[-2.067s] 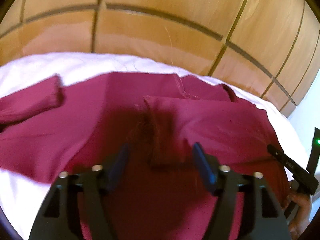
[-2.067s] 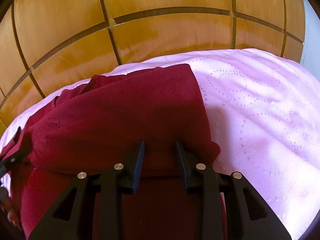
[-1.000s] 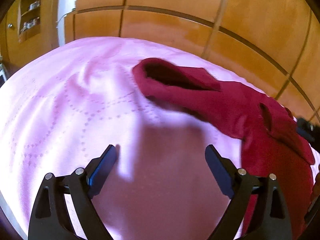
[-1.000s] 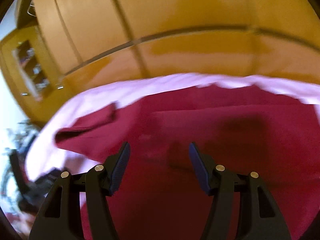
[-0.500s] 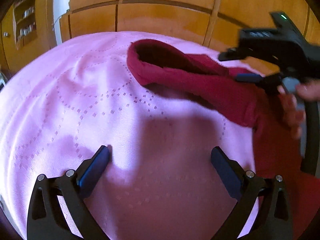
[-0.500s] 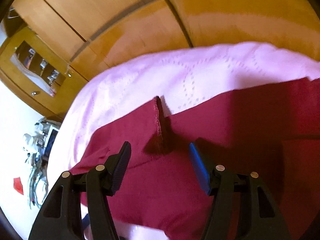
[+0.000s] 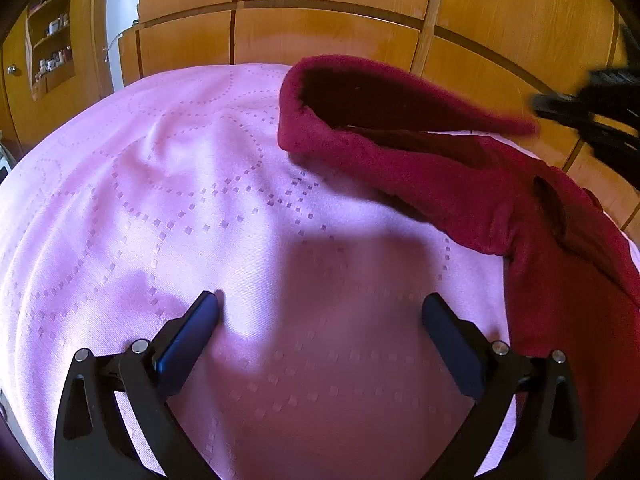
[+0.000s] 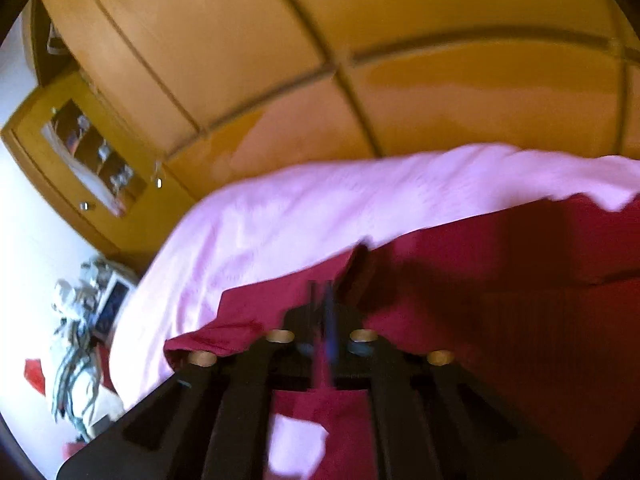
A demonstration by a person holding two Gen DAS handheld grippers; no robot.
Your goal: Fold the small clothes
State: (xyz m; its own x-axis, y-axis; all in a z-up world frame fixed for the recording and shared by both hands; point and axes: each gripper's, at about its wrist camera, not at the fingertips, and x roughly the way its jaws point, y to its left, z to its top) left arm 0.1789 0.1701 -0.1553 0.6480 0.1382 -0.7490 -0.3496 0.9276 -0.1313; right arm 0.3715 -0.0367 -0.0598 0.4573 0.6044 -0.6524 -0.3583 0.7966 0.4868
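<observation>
Left gripper [image 7: 320, 312] spread wide, both blue-padded fingers [image 7: 188, 332] hovering over bare pink dotted-pattern bedspread [image 7: 160, 200], nothing between them. Dark red knitted garment [image 7: 460, 168] spread along the far right side of the bed, near the edge that meets the glossy orange wooden wardrobe panels [image 7: 328, 36]. One sleeve stretched toward the middle of the bed, its open cuff lifted and gaping, the rest of the cloth running down the right edge just beside the right-hand finger of that gripper. At the upper right corner of the left wrist view, a blurred black tool, reaching the raised edge of the sleeve.

Right gripper [image 8: 326, 320] closed up tight, fingers pressed together on a fold of the same red garment [image 8: 500, 300], cloth pinched at the tips; view smeared by motion. Open wooden shelf [image 8: 92, 160] with small items at far left, too blurred to identify. No readable brand, label or writing anywhere.
</observation>
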